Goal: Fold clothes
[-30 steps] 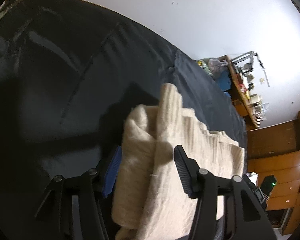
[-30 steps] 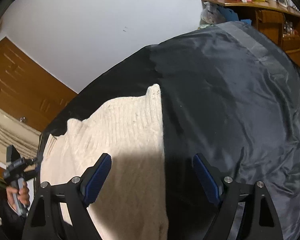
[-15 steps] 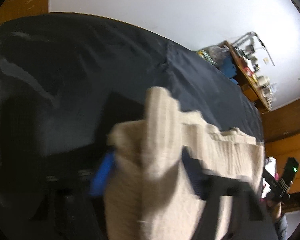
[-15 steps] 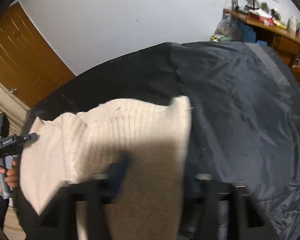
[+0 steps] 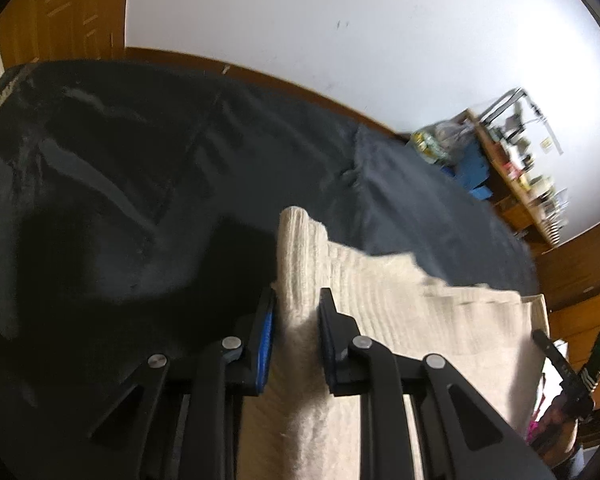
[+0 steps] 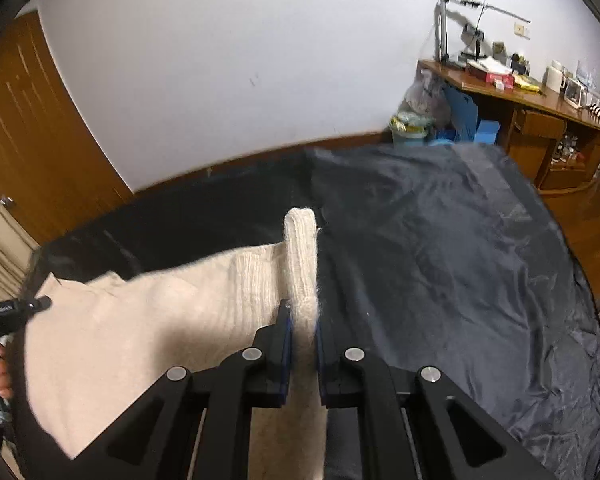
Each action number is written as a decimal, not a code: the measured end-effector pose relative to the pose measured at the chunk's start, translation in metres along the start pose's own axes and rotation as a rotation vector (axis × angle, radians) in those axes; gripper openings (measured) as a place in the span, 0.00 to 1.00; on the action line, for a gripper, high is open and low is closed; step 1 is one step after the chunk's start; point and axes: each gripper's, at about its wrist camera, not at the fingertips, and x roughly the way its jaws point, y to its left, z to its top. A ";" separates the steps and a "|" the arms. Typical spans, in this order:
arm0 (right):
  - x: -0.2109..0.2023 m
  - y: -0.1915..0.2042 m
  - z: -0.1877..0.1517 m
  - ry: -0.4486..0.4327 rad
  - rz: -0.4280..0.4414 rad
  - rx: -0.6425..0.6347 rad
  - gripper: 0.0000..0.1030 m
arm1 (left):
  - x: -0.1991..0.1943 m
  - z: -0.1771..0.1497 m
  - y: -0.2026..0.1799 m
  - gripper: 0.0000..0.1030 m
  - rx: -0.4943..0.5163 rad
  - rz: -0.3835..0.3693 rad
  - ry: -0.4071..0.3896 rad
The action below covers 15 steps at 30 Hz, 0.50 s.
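Observation:
A cream knit sweater [image 5: 400,300] lies spread on a dark bed cover [image 5: 140,160]. My left gripper [image 5: 296,296] has a raised fold of the sweater's edge between its pads. Its jaws are still closing and they press on the knit. In the right wrist view the sweater [image 6: 160,320] stretches off to the left over the cover [image 6: 440,260]. There my right gripper [image 6: 302,308] is shut on another upright ribbed fold. Each view shows the other hand-held gripper at the sweater's far edge, partly cut off by the frame.
A white wall stands behind the bed. A wooden desk [image 6: 520,92] with clutter and a lamp is at the far right, with a bin and bags [image 6: 412,124] beside it. A wooden door [image 6: 28,120] is on the left. Wood floor shows past the bed's right edge.
Both grippers went from wide open over the sweater to closed on pinched folds of its edge. The fabric now stands up between the pads, and both views have tilted upward.

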 end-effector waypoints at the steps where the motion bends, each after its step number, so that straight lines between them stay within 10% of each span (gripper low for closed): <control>1: 0.009 -0.001 -0.002 0.023 -0.012 -0.007 0.10 | 0.003 0.000 0.000 0.22 0.007 0.009 0.004; 8: 0.021 -0.004 -0.011 0.081 -0.023 -0.015 0.20 | 0.002 -0.003 -0.010 0.40 0.080 0.071 0.005; 9: 0.021 -0.003 -0.010 0.089 -0.025 -0.023 0.25 | -0.001 -0.003 -0.008 0.40 0.078 0.070 0.005; 11: 0.011 -0.004 -0.011 0.074 -0.026 -0.024 0.68 | -0.011 -0.005 -0.009 0.43 0.088 0.067 -0.008; 15: -0.019 -0.006 -0.019 0.021 -0.013 -0.010 0.73 | -0.042 -0.022 -0.011 0.57 0.156 0.070 -0.028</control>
